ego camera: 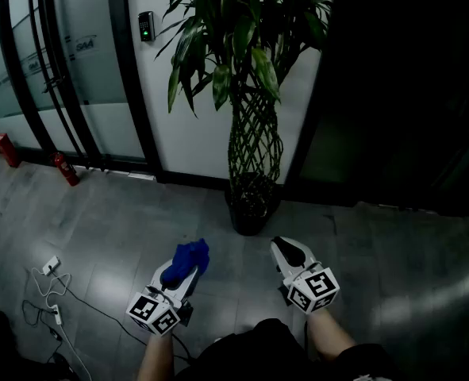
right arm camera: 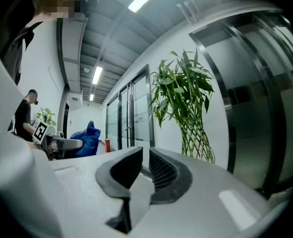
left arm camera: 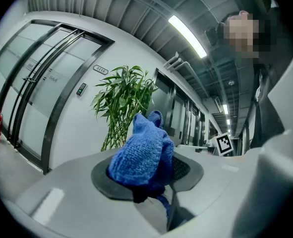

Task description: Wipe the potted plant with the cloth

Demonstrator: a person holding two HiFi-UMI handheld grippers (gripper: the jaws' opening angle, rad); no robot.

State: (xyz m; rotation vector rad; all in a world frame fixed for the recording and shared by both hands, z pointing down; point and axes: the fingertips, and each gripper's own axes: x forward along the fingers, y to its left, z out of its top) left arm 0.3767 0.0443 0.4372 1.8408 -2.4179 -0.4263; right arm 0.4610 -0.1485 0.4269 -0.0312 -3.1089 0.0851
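Potted plant (ego camera: 254, 145), its stems woven into a lattice under a crown of long green leaves, stands in a dark pot (ego camera: 250, 215) on the grey tiled floor (ego camera: 123, 221). It sits against a white wall (ego camera: 198, 145), between glass doors (ego camera: 59, 70) on the left and a dark doorway (ego camera: 393, 86) on the right.

A person holds two tools low in front of it, both short of the pot and touching neither it nor the leaves. The left hand-held gripper (ego camera: 180, 275) is clamped on a blue cloth (ego camera: 188, 259), which bunches up and spills over the jaw tips. In the left gripper view the cloth (left arm camera: 141, 155) fills the space between the dark pads, with the plant's leaves (left arm camera: 124, 95) beyond it.

The right hand-held gripper (ego camera: 286, 250) holds nothing. In the right gripper view its ribbed pads (right arm camera: 161, 171) are drawn nearly together, with only a thin slit between them.

Two red fire extinguishers (ego camera: 66, 169) stand by the glass doors, and a keypad (ego camera: 145, 25) is fixed to the wall beside the leaves. White cables (ego camera: 50, 292) lie loose on the floor at lower left. A second person (right arm camera: 23, 115) stands far down the corridor in the right gripper view.
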